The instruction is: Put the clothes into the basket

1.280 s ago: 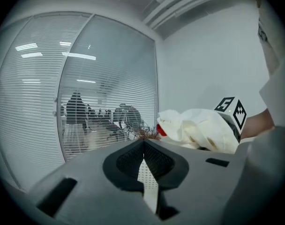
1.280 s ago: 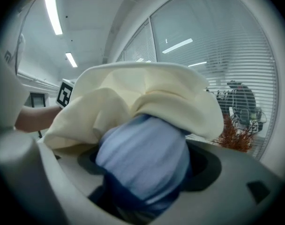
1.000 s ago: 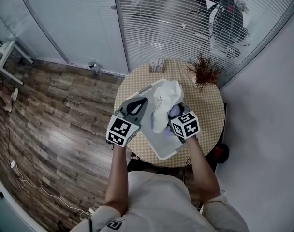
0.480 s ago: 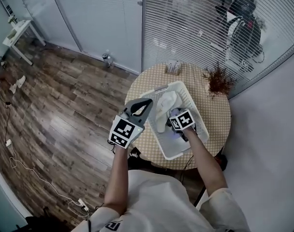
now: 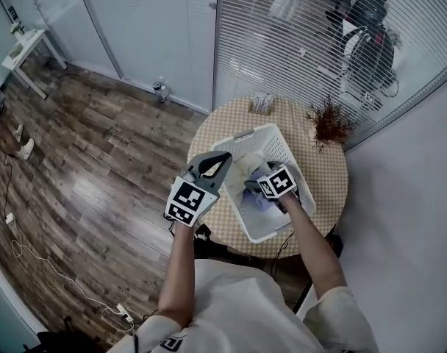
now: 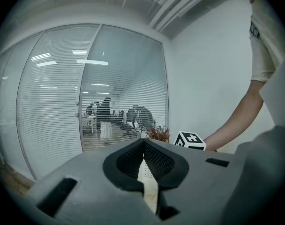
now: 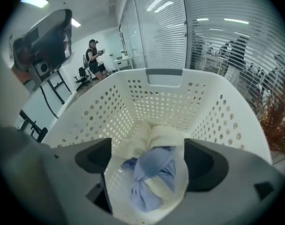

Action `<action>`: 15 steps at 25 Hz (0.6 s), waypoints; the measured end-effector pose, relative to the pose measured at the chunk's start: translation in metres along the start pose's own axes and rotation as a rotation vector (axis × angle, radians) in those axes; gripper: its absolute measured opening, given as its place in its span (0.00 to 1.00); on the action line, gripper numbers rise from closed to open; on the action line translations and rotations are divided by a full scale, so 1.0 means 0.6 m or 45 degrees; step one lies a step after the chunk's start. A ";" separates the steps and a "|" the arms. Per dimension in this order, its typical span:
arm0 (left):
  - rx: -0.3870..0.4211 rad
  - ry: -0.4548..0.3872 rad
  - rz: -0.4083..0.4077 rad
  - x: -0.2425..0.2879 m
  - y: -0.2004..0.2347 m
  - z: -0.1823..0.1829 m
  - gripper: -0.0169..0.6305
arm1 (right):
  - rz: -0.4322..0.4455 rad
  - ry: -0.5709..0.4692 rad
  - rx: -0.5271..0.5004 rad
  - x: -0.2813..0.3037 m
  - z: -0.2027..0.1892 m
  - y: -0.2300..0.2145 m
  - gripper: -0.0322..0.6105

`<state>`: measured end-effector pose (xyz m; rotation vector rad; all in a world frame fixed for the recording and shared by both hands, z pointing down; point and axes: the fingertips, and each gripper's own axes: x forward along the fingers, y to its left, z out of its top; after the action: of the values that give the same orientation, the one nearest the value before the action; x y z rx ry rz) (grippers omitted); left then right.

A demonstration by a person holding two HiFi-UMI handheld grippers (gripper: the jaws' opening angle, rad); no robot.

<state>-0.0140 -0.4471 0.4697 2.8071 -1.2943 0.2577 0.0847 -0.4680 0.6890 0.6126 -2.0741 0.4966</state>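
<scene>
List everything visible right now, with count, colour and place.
table: one, round, tan checked top, centre
basket: one, white, perforated, on the table
clothes: one bundle, cream and pale blue, inside the basket
dried plant: one, reddish-brown, far right of the table
small pale object: one, far edge of the table, too small to identify
bottle: one, clear, on the floor by the glass wall
side table: one, white, far left
cables: a few, pale, on the wood floor, left
left gripper: grey, shut, empty, beside the basket's left rim
right gripper: grey, jaws just opened wider, over the clothes, not gripping them
</scene>
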 end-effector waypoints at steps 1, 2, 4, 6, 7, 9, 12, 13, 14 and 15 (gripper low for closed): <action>0.000 0.000 -0.006 0.002 -0.004 0.000 0.05 | -0.001 -0.011 -0.007 -0.004 0.002 0.001 0.75; 0.001 -0.001 -0.011 0.004 -0.007 0.000 0.05 | -0.005 -0.016 -0.016 -0.007 0.004 0.002 0.75; 0.002 -0.003 -0.017 0.006 -0.010 0.002 0.05 | -0.014 -0.024 -0.030 -0.010 0.007 0.003 0.75; 0.004 -0.005 -0.019 0.005 -0.013 0.004 0.05 | -0.021 -0.035 -0.028 -0.013 0.009 0.002 0.75; 0.004 -0.005 -0.018 0.005 -0.014 0.004 0.05 | -0.025 -0.043 -0.028 -0.014 0.011 0.002 0.75; 0.006 -0.002 -0.014 0.004 -0.013 0.004 0.05 | -0.030 -0.060 -0.034 -0.018 0.018 0.001 0.75; 0.005 0.003 -0.012 0.003 -0.009 0.002 0.05 | -0.039 -0.116 -0.046 -0.031 0.043 0.003 0.75; 0.004 0.005 -0.014 0.003 -0.008 0.001 0.05 | -0.043 -0.143 -0.049 -0.039 0.056 0.005 0.75; 0.003 0.007 -0.018 0.005 -0.008 0.000 0.05 | -0.047 -0.175 -0.052 -0.049 0.070 0.007 0.75; 0.003 0.008 -0.024 0.007 -0.008 0.000 0.05 | -0.051 -0.211 -0.054 -0.060 0.084 0.008 0.75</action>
<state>-0.0078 -0.4470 0.4708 2.8162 -1.2662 0.2673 0.0668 -0.4837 0.6314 0.6889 -2.2177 0.3891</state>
